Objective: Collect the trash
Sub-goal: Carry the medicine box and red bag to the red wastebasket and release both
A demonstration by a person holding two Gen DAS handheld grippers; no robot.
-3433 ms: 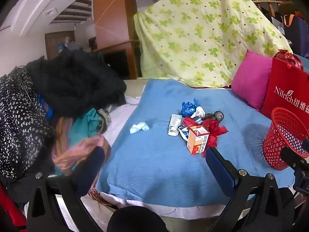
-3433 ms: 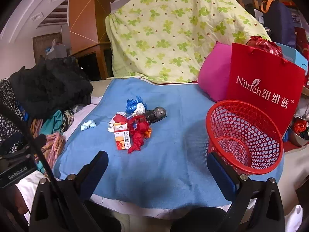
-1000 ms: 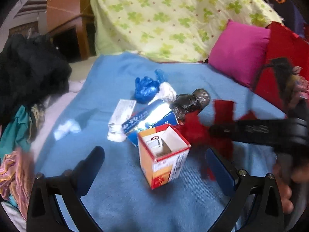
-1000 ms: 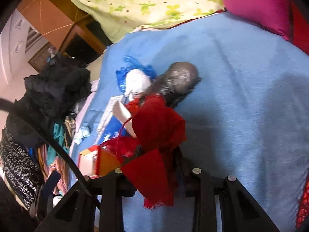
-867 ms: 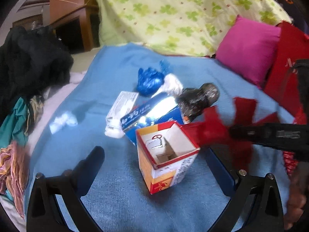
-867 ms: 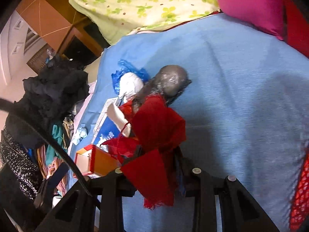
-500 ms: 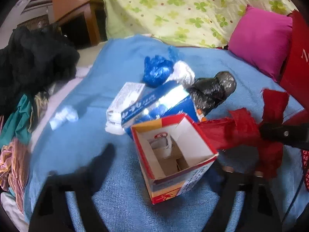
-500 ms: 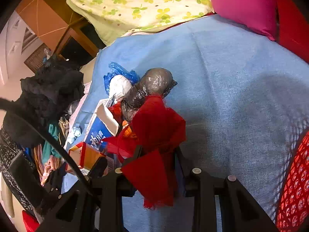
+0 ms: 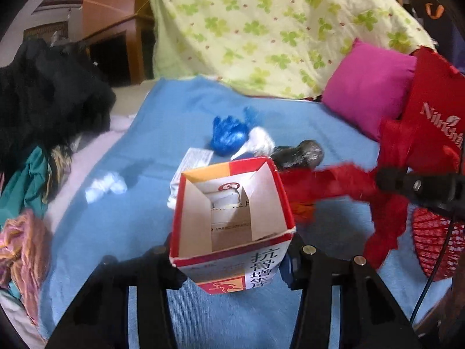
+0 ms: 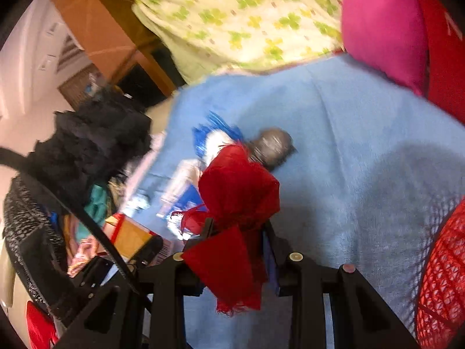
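Observation:
My left gripper (image 9: 231,257) is shut on an open red, orange and white medicine box (image 9: 232,218), lifted over the blue blanket (image 9: 162,122). My right gripper (image 10: 237,242) is shut on a crumpled red cloth scrap (image 10: 235,195), which also shows in the left wrist view (image 9: 343,183). On the blanket lie a blue plastic bag (image 9: 228,135), a white wad (image 9: 258,139), a black bag (image 9: 302,155), a white packet (image 9: 193,163) and a small white tissue (image 9: 106,189). The red mesh basket (image 10: 441,279) is at the lower right.
A pink pillow (image 9: 369,87) and a red paper bag (image 9: 433,110) stand at the right. A green-patterned quilt (image 9: 261,29) is heaped at the back. Dark and coloured clothes (image 9: 43,110) pile up on the left.
My left gripper has closed on the medicine box and lifted it. My right gripper has carried the red cloth scrap up and right, toward the basket.

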